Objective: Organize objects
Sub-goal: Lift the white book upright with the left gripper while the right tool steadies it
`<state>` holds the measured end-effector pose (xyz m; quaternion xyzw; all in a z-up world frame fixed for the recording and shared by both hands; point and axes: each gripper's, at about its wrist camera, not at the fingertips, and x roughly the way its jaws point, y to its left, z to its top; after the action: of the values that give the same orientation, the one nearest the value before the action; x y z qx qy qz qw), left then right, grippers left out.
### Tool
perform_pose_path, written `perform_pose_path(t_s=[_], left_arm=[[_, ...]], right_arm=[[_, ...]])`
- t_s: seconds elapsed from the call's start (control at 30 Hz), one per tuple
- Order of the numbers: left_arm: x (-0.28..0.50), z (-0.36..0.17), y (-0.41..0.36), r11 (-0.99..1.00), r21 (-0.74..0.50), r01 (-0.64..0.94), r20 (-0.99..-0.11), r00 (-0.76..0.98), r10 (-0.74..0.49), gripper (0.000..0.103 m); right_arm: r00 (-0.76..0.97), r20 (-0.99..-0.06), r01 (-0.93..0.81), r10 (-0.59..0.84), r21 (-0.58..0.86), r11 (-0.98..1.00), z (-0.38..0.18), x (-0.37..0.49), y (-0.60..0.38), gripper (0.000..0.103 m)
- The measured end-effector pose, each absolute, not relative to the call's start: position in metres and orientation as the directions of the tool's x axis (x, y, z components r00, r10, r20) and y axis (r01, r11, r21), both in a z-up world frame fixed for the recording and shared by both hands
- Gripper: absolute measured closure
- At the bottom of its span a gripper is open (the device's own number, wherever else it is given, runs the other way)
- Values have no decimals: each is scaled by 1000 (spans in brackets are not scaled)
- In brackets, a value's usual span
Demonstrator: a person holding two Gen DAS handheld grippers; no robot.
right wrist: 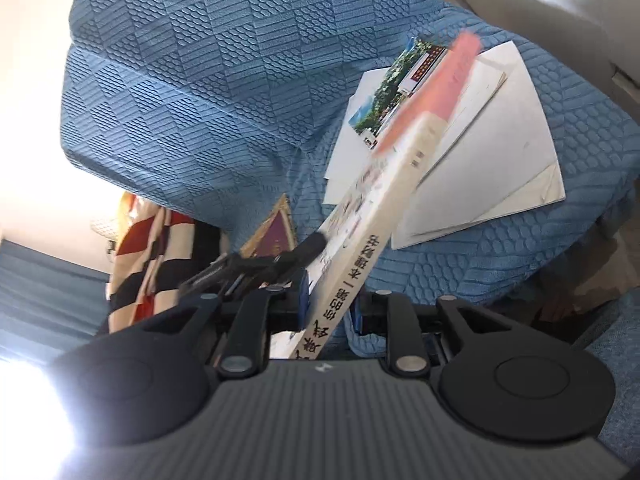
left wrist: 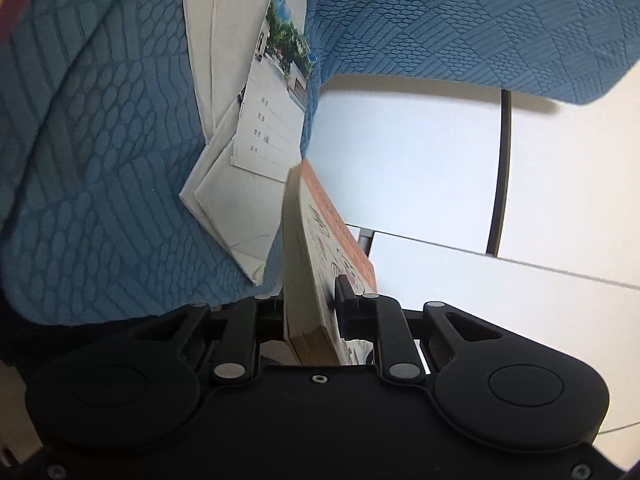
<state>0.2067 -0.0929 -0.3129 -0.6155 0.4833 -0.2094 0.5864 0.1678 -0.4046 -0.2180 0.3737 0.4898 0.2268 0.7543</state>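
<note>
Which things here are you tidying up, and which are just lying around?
Being tidied: book, held by both the left tongs and the right tongs; notebook with photo cover; white papers.
Just lying around: blue cover; checked cloth.

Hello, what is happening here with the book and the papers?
A person is tidying things on a blue textured cover. Both tools are shut on one thick book with an orange-pink cover: the right tool clamps it near the spine, and the left tool pinches it by the page side. The book is held up off the cover, tilted. Behind it, a stack of white papers lies on the cover, with a booklet bearing a photo of trees on top.
</note>
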Motion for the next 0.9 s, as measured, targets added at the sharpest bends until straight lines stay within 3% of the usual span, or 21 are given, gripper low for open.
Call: perform_pose_path(t_s=[0.17, 0.37, 0.9], left_arm=[[188, -287, -74, 235, -916, -325, -371, 467, -803, 84], [171, -248, -45, 319, -902, -291, -429, 519, -739, 83], [132, -144, 56, 380, -901, -209, -404, 721, -562, 82]], right_arm=[[419, -625, 0, 659, 726, 688, -204, 172, -389, 75], [397, -626, -7, 671, 729, 685, -197, 180, -360, 75], [299, -522, -229, 799, 773, 592, -131, 206, -259, 74]])
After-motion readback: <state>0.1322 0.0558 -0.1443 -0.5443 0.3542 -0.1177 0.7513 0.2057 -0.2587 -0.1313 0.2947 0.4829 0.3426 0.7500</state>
